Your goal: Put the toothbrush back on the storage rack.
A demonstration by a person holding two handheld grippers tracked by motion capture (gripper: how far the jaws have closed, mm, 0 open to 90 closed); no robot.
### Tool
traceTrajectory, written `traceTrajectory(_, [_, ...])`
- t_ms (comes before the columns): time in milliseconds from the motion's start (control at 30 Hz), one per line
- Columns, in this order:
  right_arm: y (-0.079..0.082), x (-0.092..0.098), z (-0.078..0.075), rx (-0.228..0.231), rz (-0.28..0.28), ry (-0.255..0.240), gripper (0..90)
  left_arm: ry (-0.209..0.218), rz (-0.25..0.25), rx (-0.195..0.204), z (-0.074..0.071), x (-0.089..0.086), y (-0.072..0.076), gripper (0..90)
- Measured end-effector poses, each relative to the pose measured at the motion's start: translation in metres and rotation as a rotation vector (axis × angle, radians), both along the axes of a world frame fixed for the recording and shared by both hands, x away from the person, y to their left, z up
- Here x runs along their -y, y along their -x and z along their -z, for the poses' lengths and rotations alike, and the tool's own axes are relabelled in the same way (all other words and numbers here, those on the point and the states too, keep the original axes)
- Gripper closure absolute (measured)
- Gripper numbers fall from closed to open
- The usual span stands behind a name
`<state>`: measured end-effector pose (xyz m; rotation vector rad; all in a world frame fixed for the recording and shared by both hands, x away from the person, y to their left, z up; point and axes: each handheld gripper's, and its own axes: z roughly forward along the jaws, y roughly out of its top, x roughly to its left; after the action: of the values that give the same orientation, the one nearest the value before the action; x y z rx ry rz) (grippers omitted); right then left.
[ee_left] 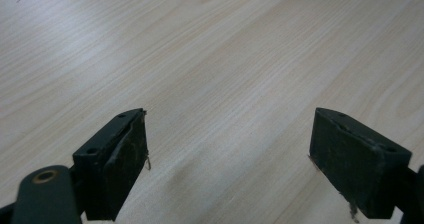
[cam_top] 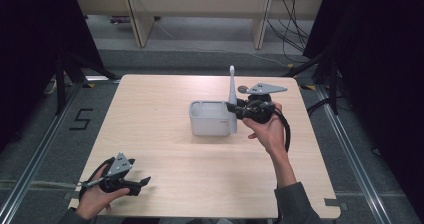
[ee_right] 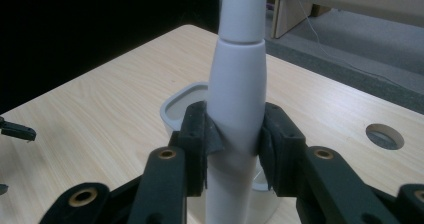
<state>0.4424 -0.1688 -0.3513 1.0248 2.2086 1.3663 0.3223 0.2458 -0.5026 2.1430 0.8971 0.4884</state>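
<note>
An electric toothbrush (cam_top: 232, 101) is being held upright by the right gripper (cam_top: 234, 110), just beside the right-hand end of a pale grey rectangular holder (cam_top: 210, 118) that is standing near the middle of the wooden table (cam_top: 165, 149). In the right gripper view the two black jaws are being pressed against either side of the white toothbrush (ee_right: 236, 114), about midway along its thick handle, so the right gripper (ee_right: 235, 139) is partly closed and clamped on it. The narrower neck is being carried above the jaws and is being cut off by the top of that view; in the high view the brush head is being seen well above the holder's rim. The lower end of the handle is being hidden behind the jaws, so whether it is inside the holder (ee_right: 175, 104) or just at its rim cannot be told. A round hole (ee_right: 384, 136) in the table top is being shown to the right of the holder in that view.

The left gripper (cam_top: 142, 181) is being kept well apart from the holder, near the table's near left corner. In the left gripper view its jaws are being held wide apart with bare wood (ee_left: 215, 74) between them, and nothing is being gripped by the left gripper (ee_left: 227, 159).
</note>
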Motion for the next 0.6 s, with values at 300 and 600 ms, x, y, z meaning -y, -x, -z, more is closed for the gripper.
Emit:
traceTrajectory(300, [-0.009, -0.003, -0.015, 0.026, 0.008, -0.015, 66.7, 0.014, 0.001, -0.002, 0.001, 0.001, 0.000, 15.1])
traceTrajectory(600, [-0.021, -0.007, -0.023, 0.027, 0.037, -0.047, 66.7, 0.019, 0.002, 0.001, 0.001, 0.001, 0.000, 15.1])
